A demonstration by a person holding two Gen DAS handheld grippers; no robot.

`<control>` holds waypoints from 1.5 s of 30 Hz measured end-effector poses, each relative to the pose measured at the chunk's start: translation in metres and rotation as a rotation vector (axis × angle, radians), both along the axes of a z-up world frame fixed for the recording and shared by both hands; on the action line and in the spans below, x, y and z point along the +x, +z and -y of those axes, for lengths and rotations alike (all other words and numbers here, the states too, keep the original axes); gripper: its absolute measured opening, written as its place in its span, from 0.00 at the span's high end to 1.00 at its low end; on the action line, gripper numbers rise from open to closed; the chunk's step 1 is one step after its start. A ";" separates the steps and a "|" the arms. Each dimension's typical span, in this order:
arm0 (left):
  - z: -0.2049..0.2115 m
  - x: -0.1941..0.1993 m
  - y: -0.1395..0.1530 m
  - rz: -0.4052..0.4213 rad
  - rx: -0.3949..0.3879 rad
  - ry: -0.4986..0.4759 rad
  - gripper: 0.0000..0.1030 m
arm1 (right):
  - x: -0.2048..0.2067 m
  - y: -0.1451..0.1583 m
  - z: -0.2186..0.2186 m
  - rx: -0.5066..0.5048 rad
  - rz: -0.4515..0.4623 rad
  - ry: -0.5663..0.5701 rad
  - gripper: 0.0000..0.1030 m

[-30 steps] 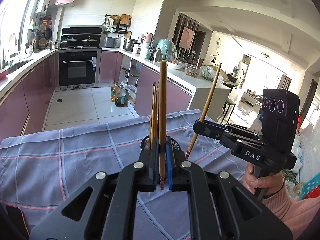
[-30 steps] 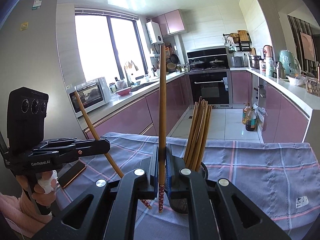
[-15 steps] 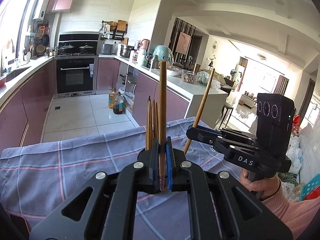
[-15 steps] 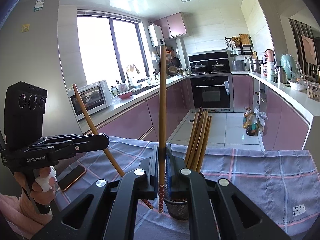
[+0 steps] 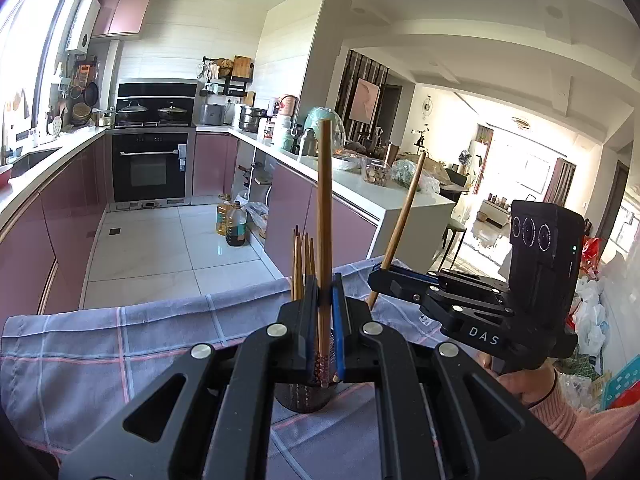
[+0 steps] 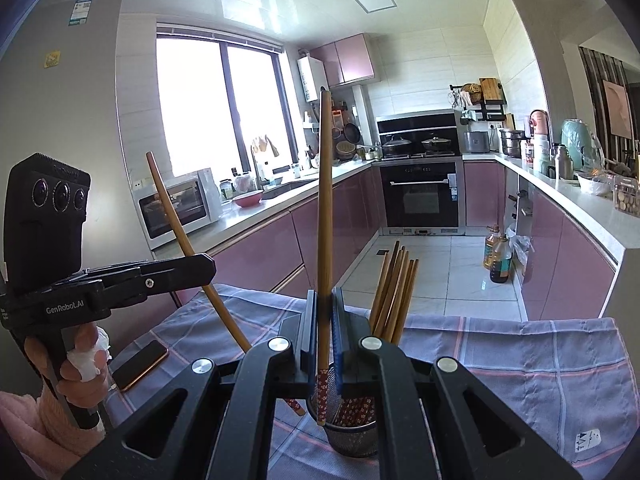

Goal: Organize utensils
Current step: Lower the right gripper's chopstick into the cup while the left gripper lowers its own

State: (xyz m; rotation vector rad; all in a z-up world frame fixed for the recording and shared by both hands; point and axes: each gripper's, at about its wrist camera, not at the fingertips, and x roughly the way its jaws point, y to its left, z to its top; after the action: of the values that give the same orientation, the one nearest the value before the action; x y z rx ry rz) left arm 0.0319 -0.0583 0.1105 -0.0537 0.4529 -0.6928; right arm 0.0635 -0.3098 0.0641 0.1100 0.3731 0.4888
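Each gripper is shut on one brown chopstick held upright. My left gripper holds its chopstick with the patterned lower end just above the dark mesh holder. My right gripper holds its chopstick with the lower tip at the rim of the holder. Several chopsticks stand in the holder, leaning right. The right gripper also shows in the left wrist view, and the left gripper in the right wrist view.
The holder stands on a table under a blue checked cloth. A phone lies on the cloth at the left. Behind are pink kitchen cabinets, an oven and oil bottles on the floor.
Both grippers have moved closer over the holder and lowered their chopsticks toward it. The holder now sits right under the jaws in both views.
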 end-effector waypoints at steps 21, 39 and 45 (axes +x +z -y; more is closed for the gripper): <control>0.014 0.010 -0.012 -0.033 0.052 0.014 0.93 | 0.024 -0.014 -0.003 -0.003 -0.062 -0.038 0.94; 0.025 0.018 -0.018 -0.067 0.110 0.017 0.93 | 0.029 -0.026 -0.007 -0.007 -0.106 -0.048 0.95; 0.029 0.026 -0.016 -0.072 0.118 0.017 0.93 | 0.028 -0.027 -0.008 -0.009 -0.110 -0.050 0.95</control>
State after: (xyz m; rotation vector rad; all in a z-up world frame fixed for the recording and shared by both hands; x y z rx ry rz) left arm 0.0576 -0.0870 0.0946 0.0290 0.5608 -0.6477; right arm 0.0915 -0.3020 0.0368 0.1377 0.4787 0.4332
